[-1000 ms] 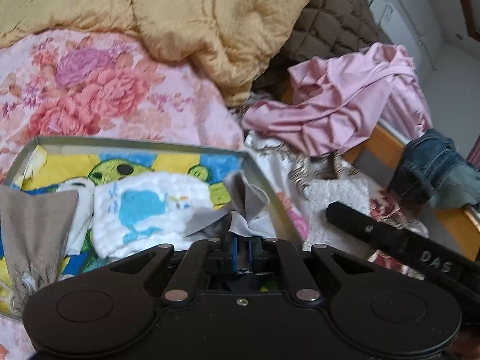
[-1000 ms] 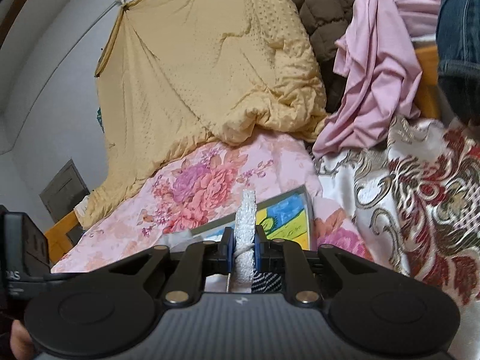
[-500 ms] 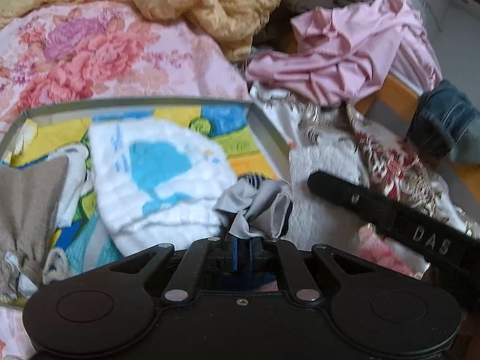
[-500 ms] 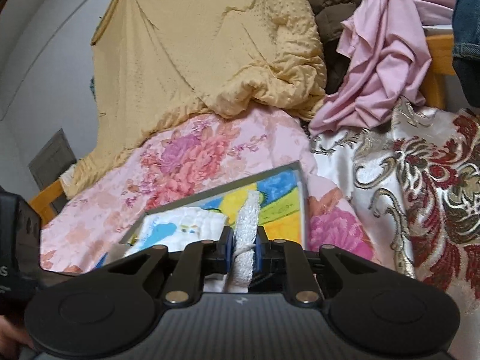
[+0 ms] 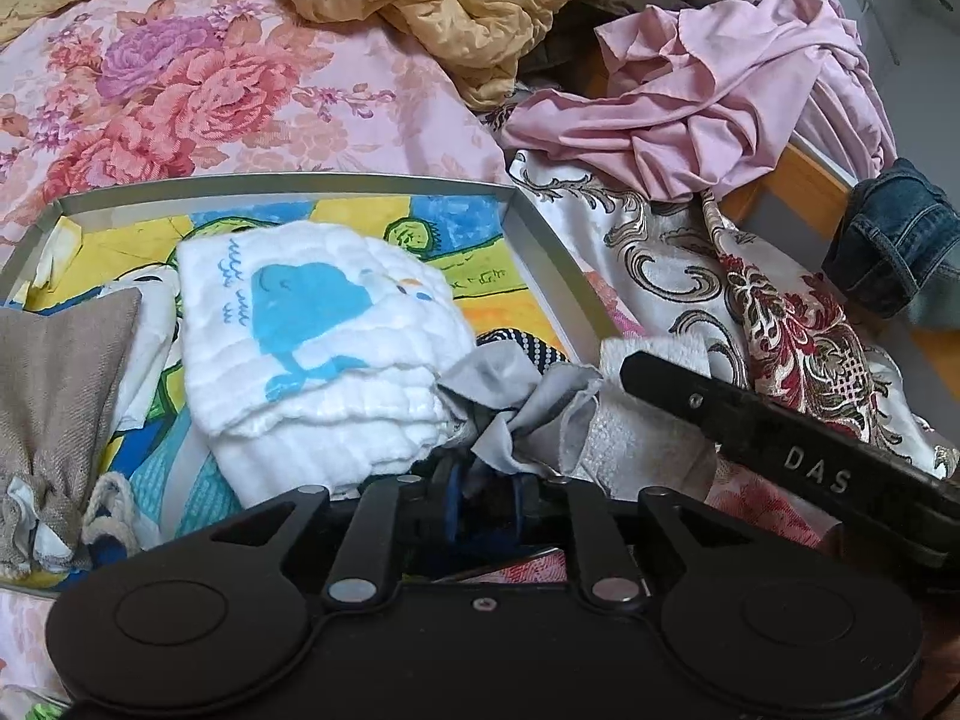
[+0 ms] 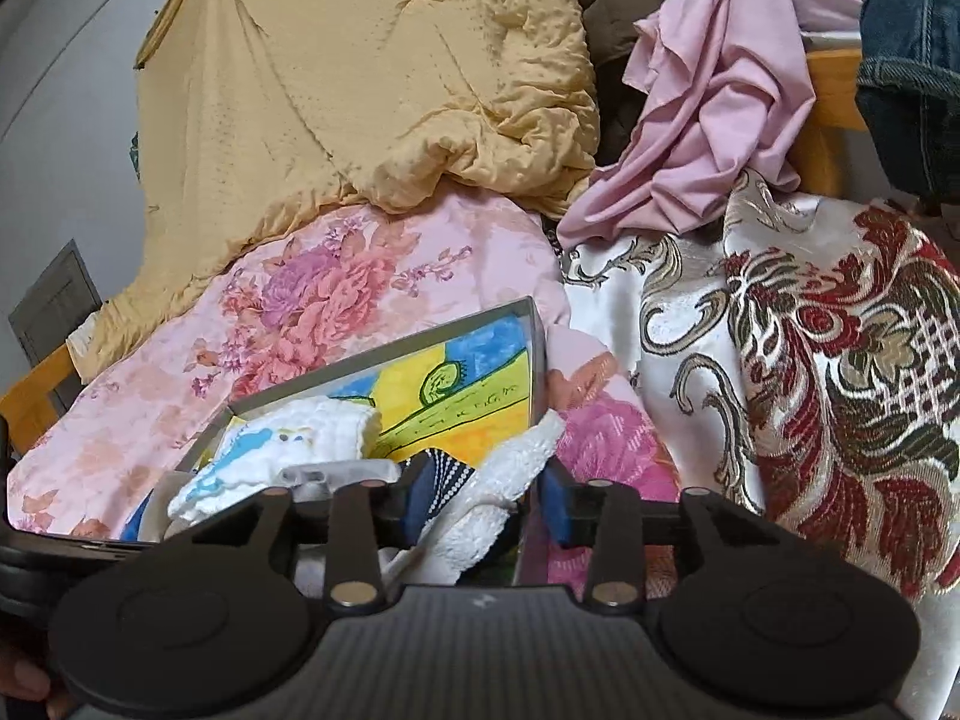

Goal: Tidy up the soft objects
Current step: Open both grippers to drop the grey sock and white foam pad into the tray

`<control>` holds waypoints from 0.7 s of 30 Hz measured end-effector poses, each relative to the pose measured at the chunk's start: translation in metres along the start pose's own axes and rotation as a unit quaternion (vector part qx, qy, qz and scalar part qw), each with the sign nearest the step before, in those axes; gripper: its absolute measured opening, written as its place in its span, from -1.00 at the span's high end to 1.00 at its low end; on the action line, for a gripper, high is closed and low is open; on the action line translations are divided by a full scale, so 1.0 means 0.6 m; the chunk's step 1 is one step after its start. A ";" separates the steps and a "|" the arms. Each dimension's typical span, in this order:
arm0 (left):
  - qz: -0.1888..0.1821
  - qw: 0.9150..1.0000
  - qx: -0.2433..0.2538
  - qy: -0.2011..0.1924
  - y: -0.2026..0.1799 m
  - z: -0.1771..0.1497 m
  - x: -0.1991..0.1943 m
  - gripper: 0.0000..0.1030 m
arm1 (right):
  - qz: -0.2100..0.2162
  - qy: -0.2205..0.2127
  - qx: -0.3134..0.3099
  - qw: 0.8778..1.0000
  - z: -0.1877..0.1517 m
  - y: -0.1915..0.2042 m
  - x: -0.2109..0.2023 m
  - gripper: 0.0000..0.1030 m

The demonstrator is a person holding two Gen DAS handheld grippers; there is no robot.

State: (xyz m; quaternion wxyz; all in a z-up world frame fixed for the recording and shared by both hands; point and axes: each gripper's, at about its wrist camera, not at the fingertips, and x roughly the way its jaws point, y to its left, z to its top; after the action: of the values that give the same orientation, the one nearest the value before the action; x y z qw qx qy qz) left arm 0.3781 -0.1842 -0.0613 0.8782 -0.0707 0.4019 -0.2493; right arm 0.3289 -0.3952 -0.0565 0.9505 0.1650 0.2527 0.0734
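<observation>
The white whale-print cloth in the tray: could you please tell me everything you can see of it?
The white whale-print cloth looks like soft, quilted muslin, folded into a thick stack with layered edges facing the camera. Its top shows a blue whale, small blue wave marks and a tiny orange detail. It lies inside the grey-rimmed tray, over the colourful drawing on the tray floor. A beige fabric pouch lies to one side, and a crumpled grey cloth touches its near corner.

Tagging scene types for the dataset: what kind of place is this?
Most likely a bedroom, on a bed. A floral bedsheet covers the surface, a yellow quilt is bunched behind it, and loose clothes lie around: a pink garment and jeans.
</observation>
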 end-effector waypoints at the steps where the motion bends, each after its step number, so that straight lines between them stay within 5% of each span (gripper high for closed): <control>1: 0.002 1.000 0.000 -0.002 0.000 0.000 -0.002 0.56 | 0.001 0.001 0.000 1.000 0.000 0.000 0.000 0.08; 10: 0.014 1.000 0.007 -0.020 -0.003 -0.007 -0.028 -0.06 | 0.003 0.001 -0.006 1.000 -0.004 0.005 -0.001 -0.38; 21: 0.013 0.999 0.004 -0.042 -0.005 -0.017 -0.058 -0.46 | 0.001 -0.008 0.006 1.000 0.000 0.002 -0.011 -0.61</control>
State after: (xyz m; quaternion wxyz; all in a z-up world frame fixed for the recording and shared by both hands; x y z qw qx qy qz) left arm 0.3499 -0.1690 -0.0439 0.8979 -0.0728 0.3643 -0.2361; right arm 0.3232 -0.3954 -0.0534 0.9515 0.1712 0.2455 0.0718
